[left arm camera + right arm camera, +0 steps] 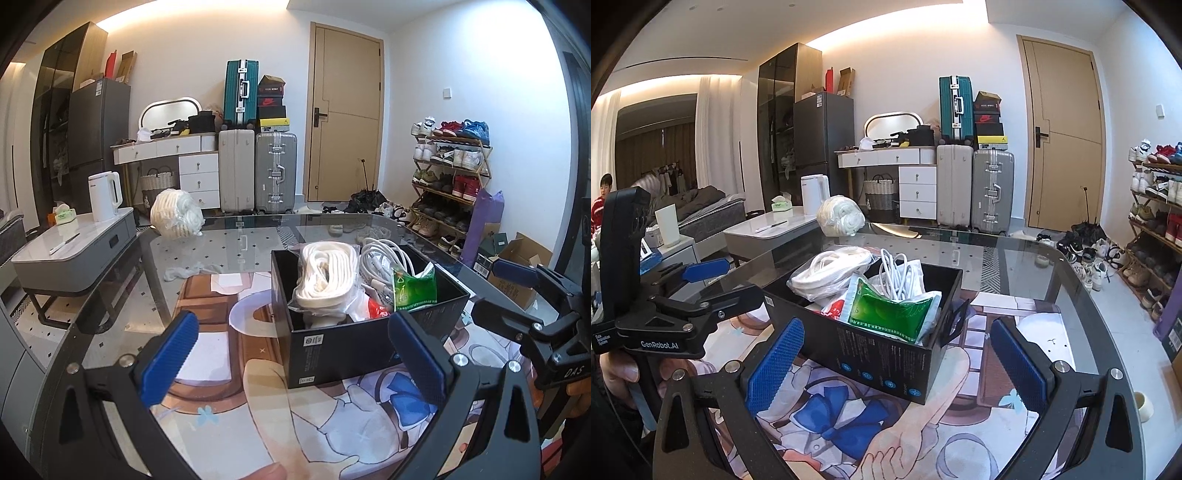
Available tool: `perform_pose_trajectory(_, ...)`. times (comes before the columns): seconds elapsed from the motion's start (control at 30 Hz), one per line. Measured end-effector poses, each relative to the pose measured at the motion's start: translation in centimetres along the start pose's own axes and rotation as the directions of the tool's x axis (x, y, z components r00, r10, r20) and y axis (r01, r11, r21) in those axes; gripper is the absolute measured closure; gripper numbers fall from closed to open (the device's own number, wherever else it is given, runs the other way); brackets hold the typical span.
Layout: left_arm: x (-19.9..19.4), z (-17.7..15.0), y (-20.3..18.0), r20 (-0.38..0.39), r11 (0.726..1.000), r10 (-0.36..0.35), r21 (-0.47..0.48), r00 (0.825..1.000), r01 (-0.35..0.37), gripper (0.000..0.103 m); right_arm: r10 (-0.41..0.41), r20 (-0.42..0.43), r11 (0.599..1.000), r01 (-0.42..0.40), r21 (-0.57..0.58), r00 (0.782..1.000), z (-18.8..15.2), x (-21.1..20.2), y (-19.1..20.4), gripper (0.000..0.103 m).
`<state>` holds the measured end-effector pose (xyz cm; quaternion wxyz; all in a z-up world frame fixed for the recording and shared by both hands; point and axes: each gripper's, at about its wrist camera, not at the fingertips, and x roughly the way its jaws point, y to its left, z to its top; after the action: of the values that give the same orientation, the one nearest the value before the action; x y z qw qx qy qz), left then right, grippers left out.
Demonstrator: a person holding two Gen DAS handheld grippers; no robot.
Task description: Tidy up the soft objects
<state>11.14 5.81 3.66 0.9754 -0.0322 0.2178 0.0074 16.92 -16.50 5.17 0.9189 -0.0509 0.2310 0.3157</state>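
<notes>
Box (pixel 365 343): light card, stuffed with bagged rope (pixel 325 275), cable (pixel 384 260), green pack (pixel 415 290); soft, slippery. Grip by bag folds. My fingers, both pairs: spread, empty.

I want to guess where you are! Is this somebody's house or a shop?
Most likely somebody's home, a lived-in apartment room. There is a shoe rack full of worn shoes by the door, stacked suitcases, and a bed.

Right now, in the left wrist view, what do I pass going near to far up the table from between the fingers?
Black box with bagged white rope, white cable and green packet inside → bare glass table → bagged white bundle at the far left edge.
</notes>
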Motion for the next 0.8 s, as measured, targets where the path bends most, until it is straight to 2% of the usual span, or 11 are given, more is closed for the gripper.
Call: perform_pose_trajectory(0.8,-0.09,-0.12,0.19,0.008,1.0,-0.008,-0.015,1.0,0.008,0.0,-0.001,0.009,1.0,0.001,-0.005,1.0,-0.05,-0.06,-0.06,0.0)
